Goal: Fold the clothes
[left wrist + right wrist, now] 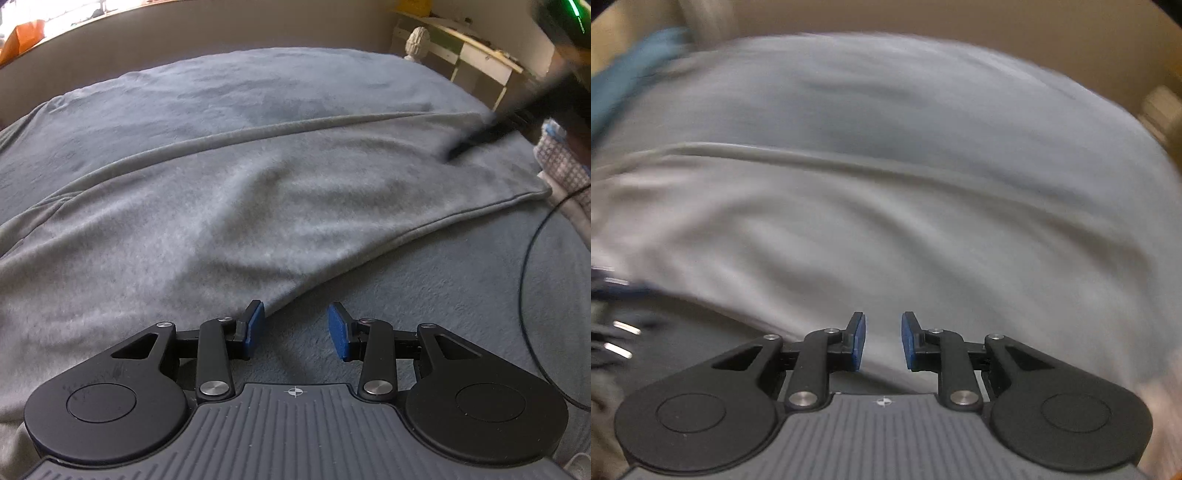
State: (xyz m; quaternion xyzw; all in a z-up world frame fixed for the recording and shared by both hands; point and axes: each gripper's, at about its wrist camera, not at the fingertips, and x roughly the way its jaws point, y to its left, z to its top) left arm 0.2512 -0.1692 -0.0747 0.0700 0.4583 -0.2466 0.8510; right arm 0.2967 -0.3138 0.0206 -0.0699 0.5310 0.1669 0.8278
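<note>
Grey garment (229,206) ahead of left claw (295,328) | both claws released (nothing gripped)

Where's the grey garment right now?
In the left wrist view the grey garment lies spread across the blue blanket, its near edge beside the left gripper fingers.

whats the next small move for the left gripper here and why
Probably ease the left gripper forward and close on the near edge of the light grey fleece garment. Its jaws stand apart with nothing between them, and that edge lies just ahead, by one blue pad, on the grey-blue fleece blanket.
</note>
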